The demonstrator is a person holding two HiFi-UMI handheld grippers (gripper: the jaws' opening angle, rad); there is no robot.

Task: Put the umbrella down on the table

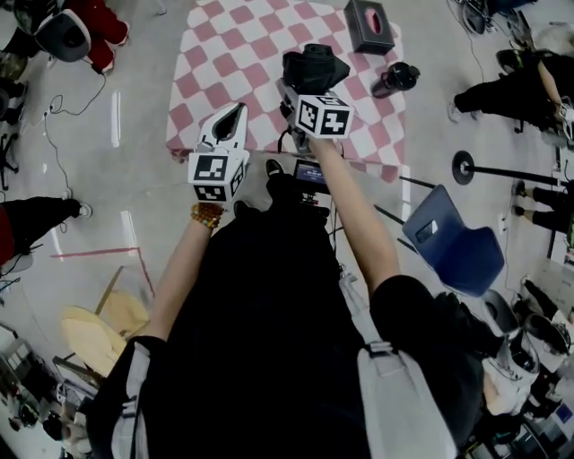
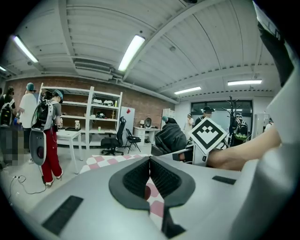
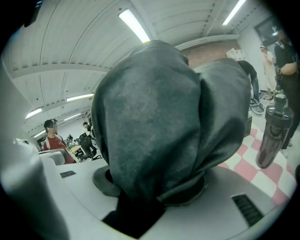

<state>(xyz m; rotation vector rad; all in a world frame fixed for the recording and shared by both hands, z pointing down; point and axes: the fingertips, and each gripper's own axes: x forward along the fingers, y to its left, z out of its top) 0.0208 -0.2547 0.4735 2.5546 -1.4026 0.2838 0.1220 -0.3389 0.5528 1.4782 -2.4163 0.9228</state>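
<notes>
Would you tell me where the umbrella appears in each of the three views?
Head view: umbrella upper centre, in the right gripper.
Left gripper view: umbrella right of centre, beside the marker cube.
Right gripper view: umbrella fills the centre.
Shared landmark: checked tablecloth.

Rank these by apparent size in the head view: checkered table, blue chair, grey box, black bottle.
1. checkered table
2. blue chair
3. grey box and black bottle: too alike to rank.

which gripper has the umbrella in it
The right gripper, closed on the folded dark umbrella; the left gripper is shut with nothing between its jaws.
</notes>
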